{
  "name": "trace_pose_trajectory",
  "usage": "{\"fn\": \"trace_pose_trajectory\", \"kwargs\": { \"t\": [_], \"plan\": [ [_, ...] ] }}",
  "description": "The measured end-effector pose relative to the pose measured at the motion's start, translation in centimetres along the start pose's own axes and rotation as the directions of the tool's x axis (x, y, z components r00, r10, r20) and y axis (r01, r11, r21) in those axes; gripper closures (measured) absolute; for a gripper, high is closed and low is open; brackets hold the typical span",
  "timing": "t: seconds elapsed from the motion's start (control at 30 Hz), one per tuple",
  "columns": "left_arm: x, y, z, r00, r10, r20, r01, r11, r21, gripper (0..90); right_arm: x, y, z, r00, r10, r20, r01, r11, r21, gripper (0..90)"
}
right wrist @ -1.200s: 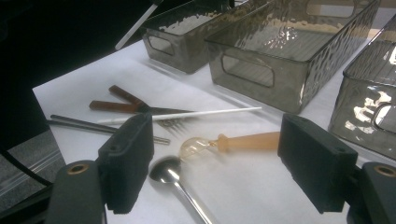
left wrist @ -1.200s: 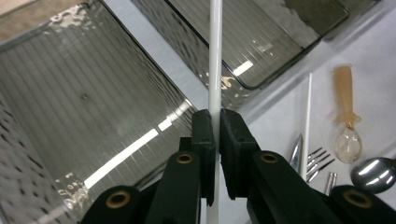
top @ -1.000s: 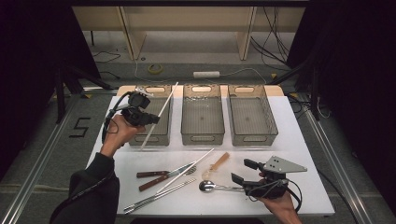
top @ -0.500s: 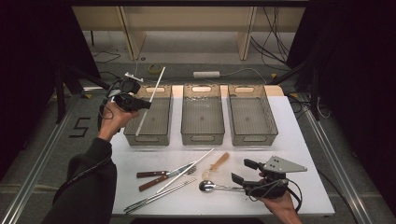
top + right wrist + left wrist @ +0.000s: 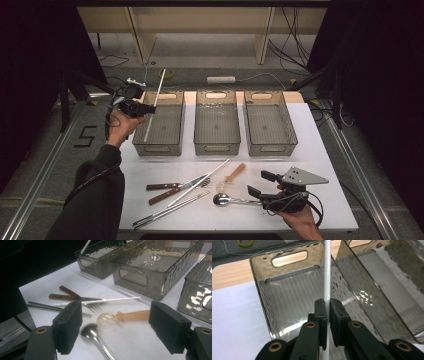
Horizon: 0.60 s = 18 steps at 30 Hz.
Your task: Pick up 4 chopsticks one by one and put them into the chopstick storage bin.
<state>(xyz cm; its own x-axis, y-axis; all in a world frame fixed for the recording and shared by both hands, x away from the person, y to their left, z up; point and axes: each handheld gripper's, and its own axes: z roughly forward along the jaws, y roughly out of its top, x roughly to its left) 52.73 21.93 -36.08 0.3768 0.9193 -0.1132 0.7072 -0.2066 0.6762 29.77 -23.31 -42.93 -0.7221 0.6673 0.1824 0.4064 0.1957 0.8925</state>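
A: Where is the white chopstick (image 5: 327,270) being held?

B: It is being pinched between the closed jaws of the left claw (image 5: 327,305), tilted over the left bin (image 5: 160,126), with its upper end sticking out past the far rim and its lower end over the bin's floor.

A: Which step is being worked, as judged from that?

B: Sorting, it seems: the stick is being carried to the bin for dropping. What is called for next is for it to be lowered inside the walls and the jaws opened.

A: And the right claw (image 5: 116,326)?

B: It is being held wide open and empty, low over the metal spoon (image 5: 93,335) and the amber spoon (image 5: 125,315).

A: What is being shown around them?

B: A white tabletop (image 5: 320,150) is carrying three smoky bins in a row, the middle bin (image 5: 216,125) seemingly empty; a second chopstick (image 5: 199,183), a fork (image 5: 93,306) and brown-handled knives (image 5: 165,191) are waiting in front. Dark curtains and cabled flooring are seen beyond
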Motion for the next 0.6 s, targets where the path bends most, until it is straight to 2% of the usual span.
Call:
{"fn": "trace_pose_trajectory", "kwargs": {
  "t": [0.2, 0.5, 0.53, 0.6],
  "plan": [
    [-0.1, -0.6, 1.0, 1.0000, 0.006, -0.003, -0.006, 1.0000, 0.004, 84.1, 0.0, 0.0, 0.0, 1.0000, 0.004, 0.000, -0.004, 1.000, -0.002, 28.0],
    [0.1, -1.6, 2.6, 0.9999, 0.012, -0.010, -0.011, 0.9986, 0.052, 83.2, 0.0, 0.0, -0.1, 1.0000, 0.004, -0.001, -0.004, 1.000, -0.003, 28.0],
    [0.1, -1.8, 2.7, 0.9998, 0.009, -0.017, -0.008, 0.9989, 0.045, 82.6, 0.0, 0.0, -0.1, 1.0000, 0.004, -0.001, -0.004, 1.000, -0.003, 28.0],
    [0.1, -1.9, 2.7, 1.0000, -0.002, -0.003, 0.002, 0.9993, 0.038, 73.9, 0.0, 0.0, -0.1, 1.0000, 0.003, 0.000, -0.003, 1.000, -0.004, 28.0]
  ]
}}
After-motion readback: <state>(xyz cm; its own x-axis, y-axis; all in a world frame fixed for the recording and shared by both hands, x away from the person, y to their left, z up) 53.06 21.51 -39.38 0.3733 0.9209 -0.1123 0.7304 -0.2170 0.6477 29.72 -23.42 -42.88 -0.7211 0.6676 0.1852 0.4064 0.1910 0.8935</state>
